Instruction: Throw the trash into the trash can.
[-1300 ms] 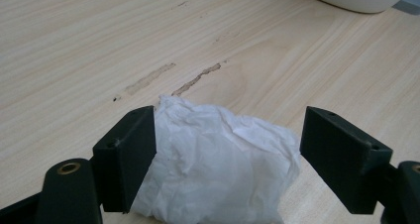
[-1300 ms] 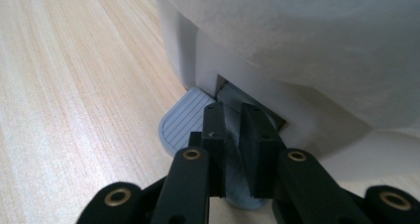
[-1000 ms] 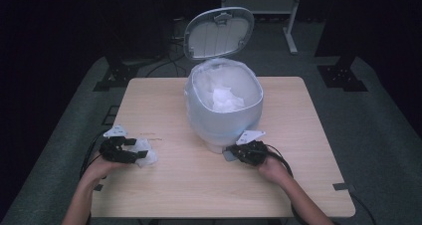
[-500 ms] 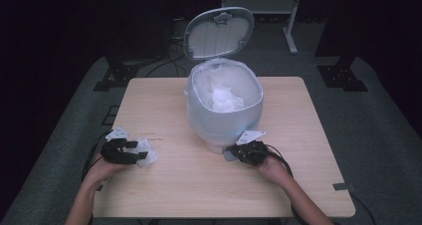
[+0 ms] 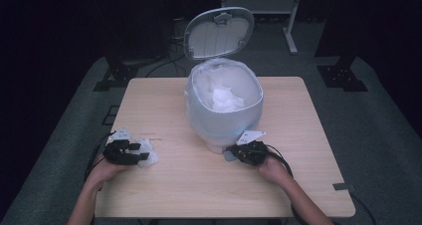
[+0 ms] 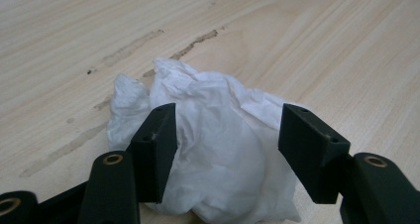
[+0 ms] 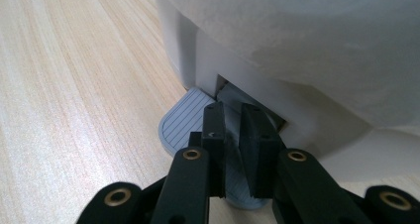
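Note:
A crumpled white tissue point(image 6: 218, 115) lies on the wooden table point(image 5: 164, 110) at the near left. My left gripper point(image 6: 230, 140) straddles it, and its jaws have just been closing. One pad touches the paper and the other stands just off it, so the gripper is still open. From above, the left gripper point(image 5: 143, 153) lies flat beside the tissue point(image 5: 150, 148). My right gripper point(image 7: 233, 130) is shut, its tips resting on the grey pedal point(image 7: 183, 122) of the white bin point(image 5: 224, 120). The bin's lid point(image 5: 219, 32) stands up.
The bin is lined with a clear plastic bag, and another crumpled tissue point(image 5: 226, 98) lies inside it. Cables trail from both grippers off the table's near edge. Dark stands and cables are on the floor behind the table.
The left gripper's jaws have drawn closer around the tissue. The right gripper and the raised lid have stayed as they were.

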`<state>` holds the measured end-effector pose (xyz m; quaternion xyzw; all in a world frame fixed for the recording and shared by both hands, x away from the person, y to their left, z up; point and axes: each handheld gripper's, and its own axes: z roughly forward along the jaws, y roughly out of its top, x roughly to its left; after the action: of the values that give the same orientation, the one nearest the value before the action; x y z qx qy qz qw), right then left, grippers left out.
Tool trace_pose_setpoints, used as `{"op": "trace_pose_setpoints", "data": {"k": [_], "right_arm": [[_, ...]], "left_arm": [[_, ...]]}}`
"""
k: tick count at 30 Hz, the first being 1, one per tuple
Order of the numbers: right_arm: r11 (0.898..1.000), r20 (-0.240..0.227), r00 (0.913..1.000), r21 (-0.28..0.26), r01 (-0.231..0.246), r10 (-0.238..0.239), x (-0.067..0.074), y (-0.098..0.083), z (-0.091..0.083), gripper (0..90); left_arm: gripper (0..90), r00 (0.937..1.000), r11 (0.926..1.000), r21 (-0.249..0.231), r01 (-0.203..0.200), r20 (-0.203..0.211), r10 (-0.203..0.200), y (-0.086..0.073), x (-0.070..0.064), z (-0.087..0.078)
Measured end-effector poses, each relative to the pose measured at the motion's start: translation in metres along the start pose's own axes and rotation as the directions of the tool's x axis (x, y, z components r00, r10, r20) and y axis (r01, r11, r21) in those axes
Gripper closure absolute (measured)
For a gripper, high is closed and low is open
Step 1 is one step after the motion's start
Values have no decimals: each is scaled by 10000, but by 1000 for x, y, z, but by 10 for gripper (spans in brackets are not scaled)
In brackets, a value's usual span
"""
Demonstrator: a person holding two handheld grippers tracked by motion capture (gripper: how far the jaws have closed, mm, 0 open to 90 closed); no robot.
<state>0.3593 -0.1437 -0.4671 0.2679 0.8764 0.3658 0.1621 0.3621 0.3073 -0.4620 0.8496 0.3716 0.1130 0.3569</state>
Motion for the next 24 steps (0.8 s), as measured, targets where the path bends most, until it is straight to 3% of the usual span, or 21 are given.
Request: {"op": "trace_pose_setpoints", "data": {"k": [6, 24], "right_arm": [[10000, 13, 10000, 2, -20, 20, 0, 0, 0, 804], [10000, 24, 10000, -3, -77, 77, 0, 0, 0, 804]], "left_arm": [[448, 10000, 9999, 141, -93, -8, 93, -1, -2, 3], [744, 9992, 9998, -215, -8, -406, -1, -5, -3, 5]]}}
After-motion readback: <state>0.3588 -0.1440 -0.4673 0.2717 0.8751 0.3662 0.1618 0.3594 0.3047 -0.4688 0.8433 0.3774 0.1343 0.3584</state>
